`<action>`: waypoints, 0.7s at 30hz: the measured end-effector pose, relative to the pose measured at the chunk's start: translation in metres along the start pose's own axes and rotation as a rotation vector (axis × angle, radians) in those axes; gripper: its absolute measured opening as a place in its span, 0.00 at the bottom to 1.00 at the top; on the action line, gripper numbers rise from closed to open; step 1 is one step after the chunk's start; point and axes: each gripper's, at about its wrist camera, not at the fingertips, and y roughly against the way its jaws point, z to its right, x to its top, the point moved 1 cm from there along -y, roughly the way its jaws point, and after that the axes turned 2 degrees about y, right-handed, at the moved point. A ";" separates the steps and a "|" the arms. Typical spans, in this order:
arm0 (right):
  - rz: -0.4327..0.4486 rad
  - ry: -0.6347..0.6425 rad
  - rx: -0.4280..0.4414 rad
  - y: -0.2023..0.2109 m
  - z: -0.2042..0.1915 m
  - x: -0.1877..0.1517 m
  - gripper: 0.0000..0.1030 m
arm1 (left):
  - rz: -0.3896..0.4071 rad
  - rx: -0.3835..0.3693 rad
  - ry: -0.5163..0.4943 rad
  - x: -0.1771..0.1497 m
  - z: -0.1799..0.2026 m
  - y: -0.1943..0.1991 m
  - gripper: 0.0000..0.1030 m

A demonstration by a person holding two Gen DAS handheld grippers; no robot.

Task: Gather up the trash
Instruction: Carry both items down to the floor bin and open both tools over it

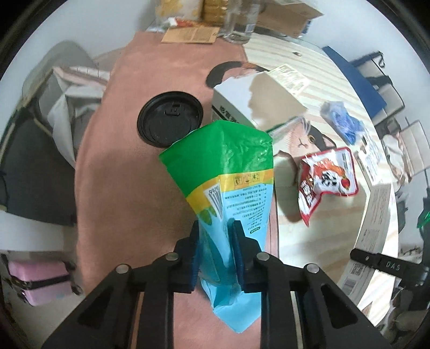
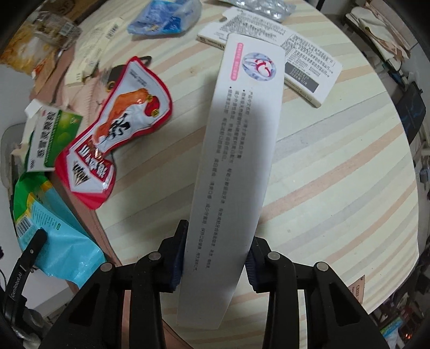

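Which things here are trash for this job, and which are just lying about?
Trash: green-blue bag in left tongs; long white box in right tongs; red snack pouch; crumpled blue wrapper.
Lying about: pink suitcase, glass.

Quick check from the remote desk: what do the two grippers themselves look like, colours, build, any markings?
Both are matte black, angular linkages with silver round pivot pins. Left gripper and right gripper carry dark blue finger pads. One black bar reads "GenRobot.AI". No cables or sleeves are visible.

Pink suitcase (image 1: 40, 279) lower left of left wrist view, on the floor. Clear glass (image 1: 240, 22) at top centre w/ cardboard box (image 1: 289, 16) just right of it
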 end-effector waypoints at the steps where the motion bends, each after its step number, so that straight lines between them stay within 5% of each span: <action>1: 0.011 0.012 -0.001 0.007 -0.001 -0.005 0.38 | 0.007 0.004 -0.011 -0.003 0.003 0.004 0.18; 11: 0.130 0.173 -0.024 0.084 0.017 -0.102 0.38 | 0.087 0.044 -0.086 -0.051 0.021 0.046 0.17; 21: 0.194 0.324 0.116 0.123 0.084 -0.190 0.38 | 0.160 0.067 -0.017 -0.152 0.056 0.114 0.17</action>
